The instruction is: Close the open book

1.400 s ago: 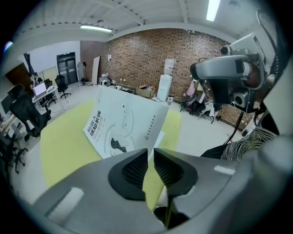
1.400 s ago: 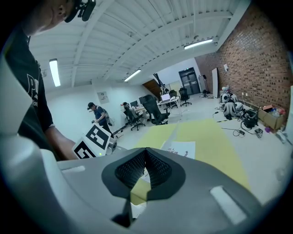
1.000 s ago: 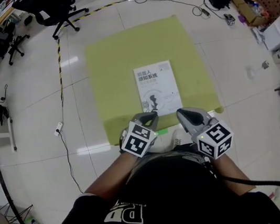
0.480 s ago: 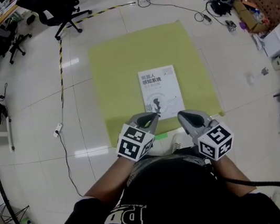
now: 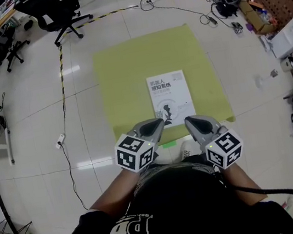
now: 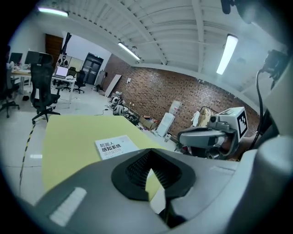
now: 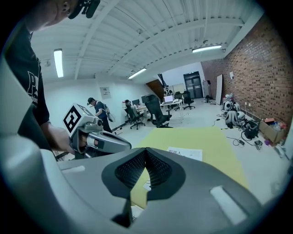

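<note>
Head view | book [image 5: 171,97] closed on mat [image 5: 122,73] | left tool [image 5: 159,124], right tool [image 5: 189,121] closed, empty

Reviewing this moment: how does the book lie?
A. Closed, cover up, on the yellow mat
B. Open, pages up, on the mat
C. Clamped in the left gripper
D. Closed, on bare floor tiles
A: the book shows its printed front cover and lies flat within the yellow mat.
</note>
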### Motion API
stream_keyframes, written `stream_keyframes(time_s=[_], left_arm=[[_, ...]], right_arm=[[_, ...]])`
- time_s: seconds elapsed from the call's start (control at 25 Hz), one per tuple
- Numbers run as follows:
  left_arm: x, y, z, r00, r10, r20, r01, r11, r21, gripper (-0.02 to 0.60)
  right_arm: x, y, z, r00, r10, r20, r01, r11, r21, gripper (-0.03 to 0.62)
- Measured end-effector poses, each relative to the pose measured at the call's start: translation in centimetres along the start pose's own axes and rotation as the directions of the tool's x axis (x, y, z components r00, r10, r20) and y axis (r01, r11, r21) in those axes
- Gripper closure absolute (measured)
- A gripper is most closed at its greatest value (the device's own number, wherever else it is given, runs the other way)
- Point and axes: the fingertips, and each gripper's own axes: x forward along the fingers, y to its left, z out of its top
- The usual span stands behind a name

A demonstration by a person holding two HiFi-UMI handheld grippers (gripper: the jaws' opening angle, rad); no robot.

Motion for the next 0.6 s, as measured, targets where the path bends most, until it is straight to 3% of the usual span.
stream_keyframes(time_s=[0.32,0.48,0.6], left_arm=[[-3.0,0.0,0.4,0.998,-0.061,0.022,0.060,0.996,0.064,0.574],[-3.9,0.0,-0.4,0.993,-0.121,-0.001,0.120,0.988,0.092,0.574],[-4.6,1.2,-0.5,0.993,-0.117,-0.014,0.118,0.988,0.105,0.574]], right_arm=[[0.6,2.4,-0.3,0.997,-0.073,0.017,0.073,0.997,0.016,0.586],[0.6,4.1,-0.7,0.995,-0.095,0.032,0.094,0.995,0.043,0.586],[0.8,5.1,-1.1,0.995,-0.092,0.035,0.090,0.995,0.035,0.586]])
